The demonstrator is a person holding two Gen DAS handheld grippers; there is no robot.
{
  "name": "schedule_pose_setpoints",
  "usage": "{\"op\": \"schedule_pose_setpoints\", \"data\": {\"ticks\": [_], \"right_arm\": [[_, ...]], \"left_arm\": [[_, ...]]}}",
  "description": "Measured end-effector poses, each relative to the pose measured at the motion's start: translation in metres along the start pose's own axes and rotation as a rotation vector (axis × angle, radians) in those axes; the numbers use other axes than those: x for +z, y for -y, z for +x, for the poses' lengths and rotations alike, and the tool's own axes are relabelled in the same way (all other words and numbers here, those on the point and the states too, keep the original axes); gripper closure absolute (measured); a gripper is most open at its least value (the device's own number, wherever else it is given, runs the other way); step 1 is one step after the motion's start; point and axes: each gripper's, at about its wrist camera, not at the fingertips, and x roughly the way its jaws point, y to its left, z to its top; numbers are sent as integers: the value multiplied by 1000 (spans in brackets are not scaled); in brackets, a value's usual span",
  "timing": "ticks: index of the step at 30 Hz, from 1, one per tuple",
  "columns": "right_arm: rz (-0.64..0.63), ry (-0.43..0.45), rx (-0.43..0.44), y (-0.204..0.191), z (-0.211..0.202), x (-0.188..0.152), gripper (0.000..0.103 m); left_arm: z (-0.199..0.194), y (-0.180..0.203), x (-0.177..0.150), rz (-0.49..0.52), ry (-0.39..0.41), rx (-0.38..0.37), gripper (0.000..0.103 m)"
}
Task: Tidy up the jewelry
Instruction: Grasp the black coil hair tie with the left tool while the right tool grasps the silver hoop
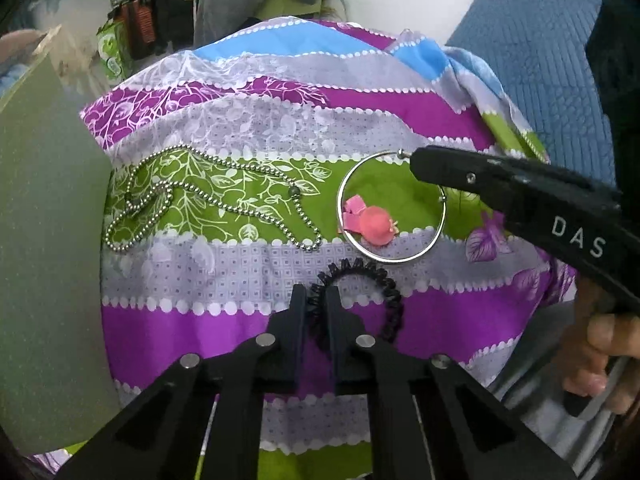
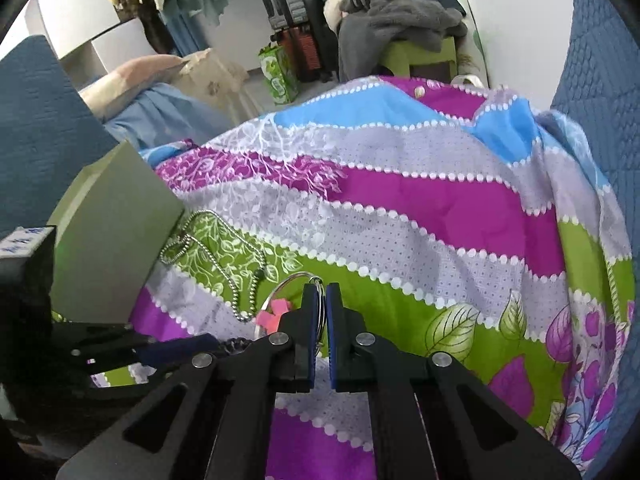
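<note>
Coil hair tie [image 1: 372, 292] partly hidden, seemingly pinched, behind left hand-held gripper [image 1: 316, 300].

Striped floral bedsheet [image 1: 248, 272] carries all items. Silver ball-chain necklace [image 1: 208, 200] lies left on it, just beside grey-green flat box [image 1: 44, 240] at sheet's left edge. Large silver hoop ring [image 1: 394, 206] sits right of necklace, pink flower-shaped hair clip [image 1: 370, 224] inside its loop. Black spiral hair tie [image 1: 360, 292] lies nearer than hoop, between left gripper [image 1: 315, 300] fingers. Right gripper [image 2: 323, 300] reaches hoop's far right rim.
</note>
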Motion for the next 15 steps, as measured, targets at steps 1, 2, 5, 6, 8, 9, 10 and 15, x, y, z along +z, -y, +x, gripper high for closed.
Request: {"op": "schedule_pose_setpoints", "data": {"ticks": [1, 2, 5, 6, 8, 9, 10, 15], "right_arm": [[-1, -1, -5, -1, -1, 0, 100], [0, -5, -9, -2, -1, 0, 100], [-4, -8, -27, -5, -4, 2, 100], [-10, -18, -43, -6, -4, 2, 100], [3, -28, -46, -9, -5, 1, 100], [9, -23, -39, -9, -8, 1, 100], [3, -16, -35, -13, -11, 1, 100], [8, -14, -47, -26, -23, 3, 100]], "left_arm": [[-1, -1, 0, -6, -1, 5, 97], [-1, -1, 1, -14, 0, 1, 97], [-10, -10, 2, -52, 15, -15, 97], [-15, -13, 2, -65, 23, -17, 97], [-25, -20, 4, -88, 38, -24, 97], [-31, -24, 6, -101, 44, -29, 97], [-38, -27, 6, -111, 51, -31, 97], [-74, -43, 9, -152, 80, -29, 97]]}}
